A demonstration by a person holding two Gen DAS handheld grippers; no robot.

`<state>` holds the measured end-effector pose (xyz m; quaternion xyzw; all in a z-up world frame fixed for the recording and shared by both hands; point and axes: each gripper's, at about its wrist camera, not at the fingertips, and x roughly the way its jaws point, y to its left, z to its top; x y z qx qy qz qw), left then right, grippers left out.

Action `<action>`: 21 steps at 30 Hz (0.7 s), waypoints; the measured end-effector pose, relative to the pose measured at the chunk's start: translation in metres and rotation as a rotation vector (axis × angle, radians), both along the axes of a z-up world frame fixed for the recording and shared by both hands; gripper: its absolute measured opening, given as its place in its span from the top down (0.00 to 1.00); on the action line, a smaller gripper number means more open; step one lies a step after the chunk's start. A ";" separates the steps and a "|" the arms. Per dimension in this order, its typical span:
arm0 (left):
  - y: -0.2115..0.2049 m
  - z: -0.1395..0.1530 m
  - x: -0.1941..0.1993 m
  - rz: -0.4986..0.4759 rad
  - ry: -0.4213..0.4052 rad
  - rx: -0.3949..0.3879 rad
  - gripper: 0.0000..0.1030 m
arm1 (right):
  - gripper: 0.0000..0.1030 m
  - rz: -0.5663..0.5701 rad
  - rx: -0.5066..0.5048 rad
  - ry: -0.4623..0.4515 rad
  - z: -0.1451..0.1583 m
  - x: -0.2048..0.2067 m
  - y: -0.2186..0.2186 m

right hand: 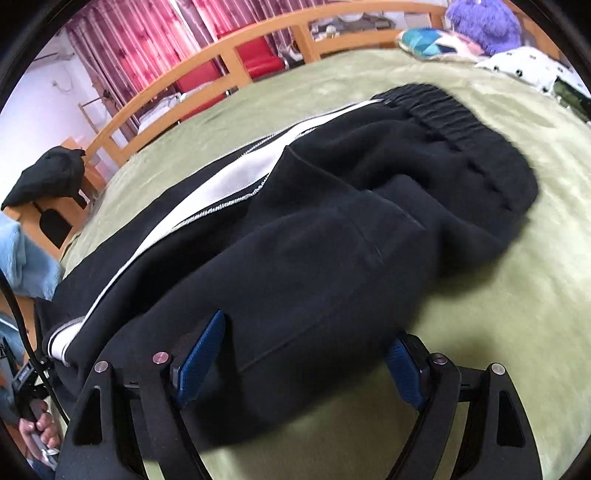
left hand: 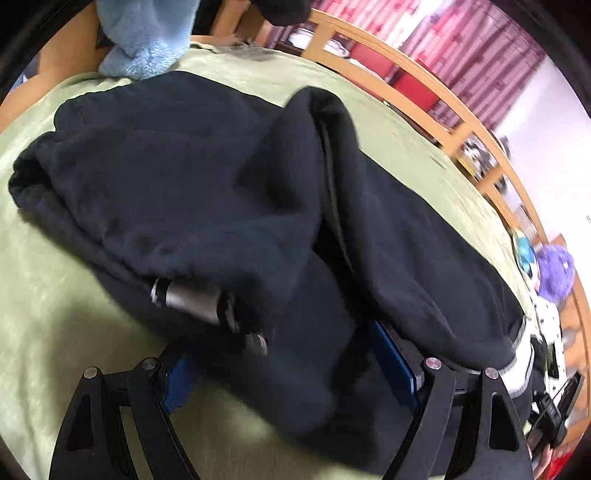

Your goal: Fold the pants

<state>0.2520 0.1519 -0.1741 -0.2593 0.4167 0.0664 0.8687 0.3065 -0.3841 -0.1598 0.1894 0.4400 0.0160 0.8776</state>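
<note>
Pants lie bunched on the green blanket on the bed, black, partly folded over on themselves. In your left view a thick fold runs up the middle toward a raised hump, and a grey cord tip pokes out of the fabric near the tongs. A white stripe shows at the lower right edge of the cloth.

Your left tongs stand wide apart, blue pads on both sides, with black fabric draped into the gap between them. The pads do not press on the cloth, so nothing is clamped there.

Your right tongs are also wide apart. The pants spill into the gap; the left blue pad touches the fabric edge and the right one sits on the cloth's other edge. No pinch visible.

In the right view the ribbed waistband is at the far end, and the white stripe runs along the left side of the leg.

Wooden bed rail sits behind, red curtain beyond it. Purple plush toy and a spotted pillow lie at the far right corner, well apart from the pants. Blue fleece lies at the blanket's far edge in your left view.
</note>
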 end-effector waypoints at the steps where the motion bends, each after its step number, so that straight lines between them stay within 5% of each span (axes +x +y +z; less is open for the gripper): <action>1: 0.001 0.000 0.004 0.011 -0.001 -0.002 0.19 | 0.18 -0.002 -0.001 0.003 -0.001 0.007 0.003; 8: -0.009 -0.007 0.032 0.108 -0.008 0.031 0.19 | 0.14 -0.037 0.009 -0.047 -0.004 0.032 0.012; 9: -0.012 -0.008 0.033 0.109 -0.014 0.049 0.19 | 0.19 -0.028 -0.021 -0.061 -0.004 0.032 0.017; 11: -0.016 -0.008 0.031 0.116 -0.017 0.092 0.33 | 0.46 -0.024 -0.089 -0.098 -0.001 0.028 0.025; 13: -0.010 -0.005 0.026 0.140 -0.025 0.111 0.72 | 0.77 0.006 -0.111 -0.135 0.006 0.024 0.031; 17: 0.002 0.003 0.015 0.097 -0.052 0.042 0.85 | 0.83 -0.015 -0.162 -0.177 0.018 0.014 0.035; 21: 0.003 0.024 -0.019 0.088 -0.086 0.015 0.87 | 0.84 -0.032 -0.080 -0.194 0.038 -0.010 0.017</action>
